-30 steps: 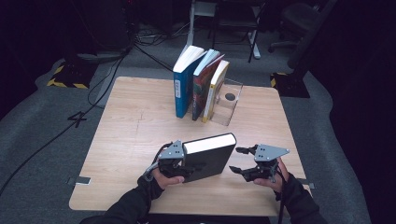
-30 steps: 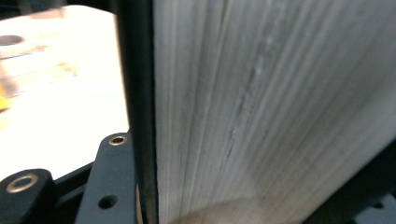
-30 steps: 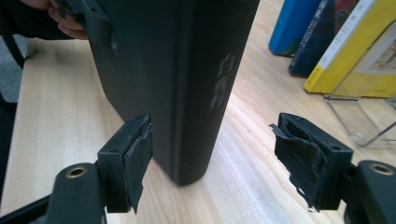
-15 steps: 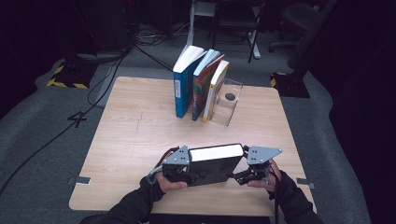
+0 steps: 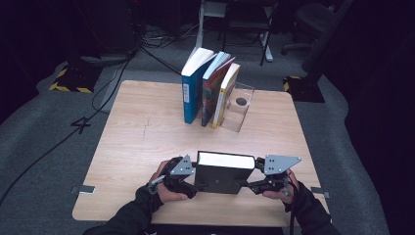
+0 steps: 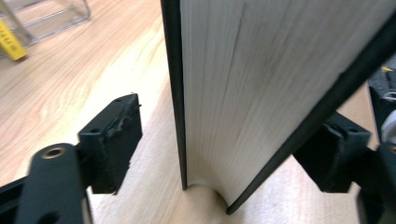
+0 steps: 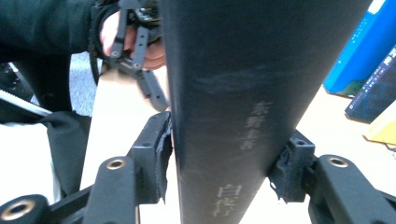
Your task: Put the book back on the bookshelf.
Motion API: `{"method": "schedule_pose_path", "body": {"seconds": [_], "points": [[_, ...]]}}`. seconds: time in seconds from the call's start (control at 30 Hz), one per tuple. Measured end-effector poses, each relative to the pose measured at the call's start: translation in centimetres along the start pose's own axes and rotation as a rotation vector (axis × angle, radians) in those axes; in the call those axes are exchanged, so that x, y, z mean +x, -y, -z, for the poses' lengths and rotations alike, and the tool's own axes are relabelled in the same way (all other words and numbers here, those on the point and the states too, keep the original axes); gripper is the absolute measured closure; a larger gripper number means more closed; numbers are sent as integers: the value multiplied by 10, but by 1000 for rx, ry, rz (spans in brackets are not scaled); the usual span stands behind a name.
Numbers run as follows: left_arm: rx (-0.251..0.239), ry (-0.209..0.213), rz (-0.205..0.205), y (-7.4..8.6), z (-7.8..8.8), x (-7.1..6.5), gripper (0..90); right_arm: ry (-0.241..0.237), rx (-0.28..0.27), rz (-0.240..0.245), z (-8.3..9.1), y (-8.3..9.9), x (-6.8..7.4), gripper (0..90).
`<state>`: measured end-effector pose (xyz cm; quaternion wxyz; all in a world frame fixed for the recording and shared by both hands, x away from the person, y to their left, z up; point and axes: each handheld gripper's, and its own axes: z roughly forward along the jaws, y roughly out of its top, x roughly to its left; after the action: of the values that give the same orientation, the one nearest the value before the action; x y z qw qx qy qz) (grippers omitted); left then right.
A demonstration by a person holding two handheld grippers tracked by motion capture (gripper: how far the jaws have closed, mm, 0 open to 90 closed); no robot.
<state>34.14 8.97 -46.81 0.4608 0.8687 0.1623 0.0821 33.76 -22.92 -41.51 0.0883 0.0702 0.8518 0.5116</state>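
Black book (image 5: 223, 172) stands on edge on table (image 5: 137, 147), between both claws. Right claw (image 5: 248, 184) just closed, clamps spine end. Left claw (image 5: 192, 183) just opened, jaws clear of page edge. Handover done; shelving beside book row (image 5: 209, 88) ahead remains.

I see the black book (image 5: 222, 172) now stood upright near the tabletop's front edge, my right gripper (image 7: 224, 161) having just closed onto its spine while my left gripper (image 6: 224, 149) just opened.
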Motion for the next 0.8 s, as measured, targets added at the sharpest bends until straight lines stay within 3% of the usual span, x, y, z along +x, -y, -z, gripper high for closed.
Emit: {"method": "schedule_pose_path", "body": {"seconds": [0.13,0.23,0.33,0.43,0.5,0.57,0.67,0.8], "points": [[0,-10,13,1,0,2,168,22,3,14,1,-5,5,471],[23,-43,-10,1,-1,0,158,79,-7,48,4,-13,10,438],[31,-68,-19,3,-1,-1,159,91,-15,46,5,-20,12,407],[40,-70,-15,5,-2,0,159,95,-35,49,8,-27,13,404],[72,-88,-28,7,-4,0,158,94,-49,36,11,-35,14,399],[81,-84,-5,8,-7,0,159,98,-34,23,11,-41,15,401],[81,-111,-16,7,-8,-1,153,108,4,23,9,-48,15,415],[73,-145,-9,6,-10,-2,155,62,40,6,8,-60,14,404]]}}
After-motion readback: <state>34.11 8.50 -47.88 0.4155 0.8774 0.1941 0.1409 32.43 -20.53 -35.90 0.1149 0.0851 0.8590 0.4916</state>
